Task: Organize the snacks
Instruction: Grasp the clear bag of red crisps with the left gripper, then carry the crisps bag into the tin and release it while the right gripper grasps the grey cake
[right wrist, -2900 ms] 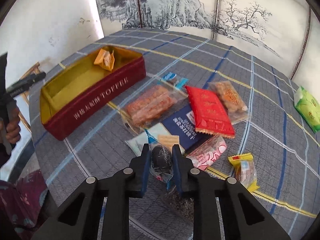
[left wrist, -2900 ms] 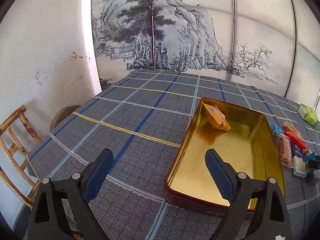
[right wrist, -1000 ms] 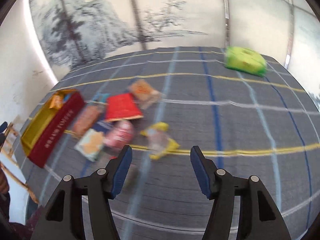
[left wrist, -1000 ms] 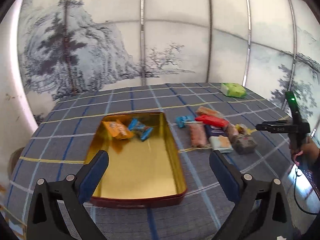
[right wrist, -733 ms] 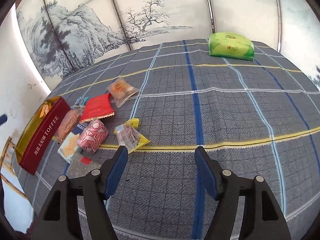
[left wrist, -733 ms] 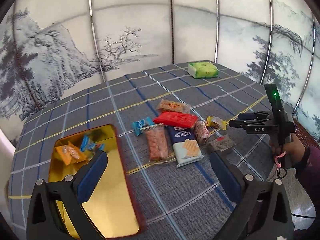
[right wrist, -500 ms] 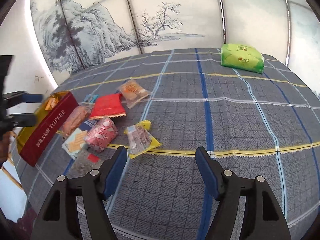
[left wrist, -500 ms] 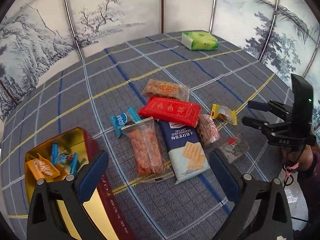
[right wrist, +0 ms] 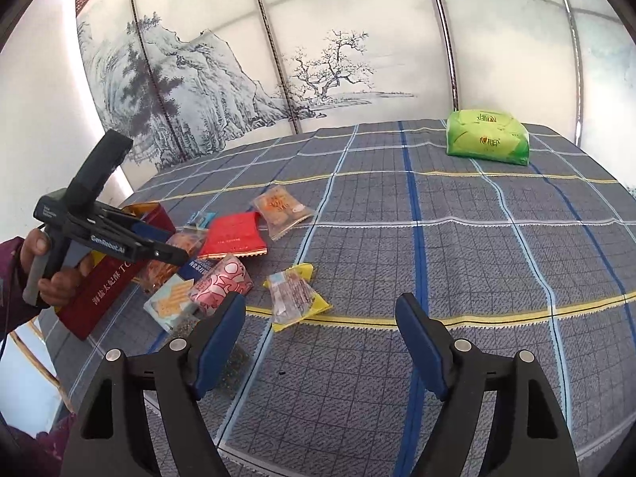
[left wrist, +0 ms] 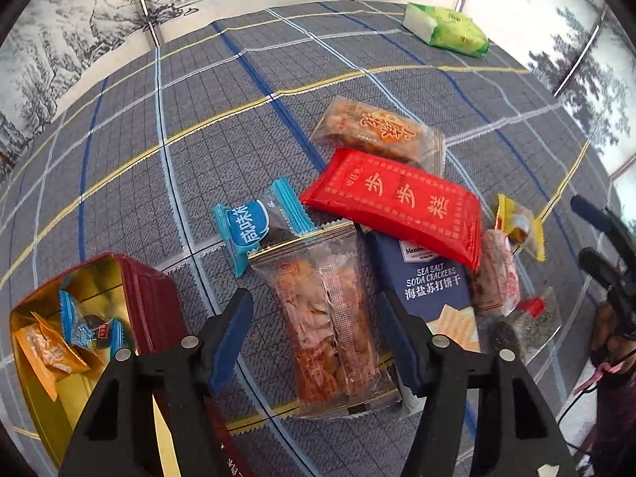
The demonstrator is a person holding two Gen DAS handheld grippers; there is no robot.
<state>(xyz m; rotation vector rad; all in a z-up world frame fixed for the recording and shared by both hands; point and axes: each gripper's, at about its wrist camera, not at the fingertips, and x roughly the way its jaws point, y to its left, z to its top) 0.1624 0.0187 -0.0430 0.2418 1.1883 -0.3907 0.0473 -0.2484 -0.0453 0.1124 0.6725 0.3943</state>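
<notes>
- Snacks lie in a loose cluster on the checked cloth of the surface (left wrist: 190, 91), just right of a red toffee tin (left wrist: 147, 302) with a gold inside.
- Inside the tin sit an orange packet (left wrist: 43, 351) and a small blue-wrapped candy (left wrist: 85, 332).
- Left hand-held gripper (left wrist: 318, 334) points steeply down over a clear packet of reddish-brown snack (left wrist: 330, 318); its jaws are closing, the packet lies between them, and the pads do not press on it.
- Beside that packet lies a navy sea salt soda cracker pack (left wrist: 431, 282), partly under a red packet with gold characters (left wrist: 391, 202).
- A blue-and-white wrapped sweet (left wrist: 258, 226) lies at the clear packet's far end, and a clear packet with orange print (left wrist: 377, 129) lies beyond the red one.
- A pink patterned packet (left wrist: 497, 274), a yellow-edged packet (left wrist: 516, 224) and a clear dark-speckled packet (left wrist: 532, 322) lie at the cluster's right side.
- Right hand-held gripper (right wrist: 320, 336) hangs above bare cloth, near the yellow-edged packet; its jaws are opening with nothing between them.
- A green tissue pack (right wrist: 487, 141) sits well apart at the far edge.
</notes>
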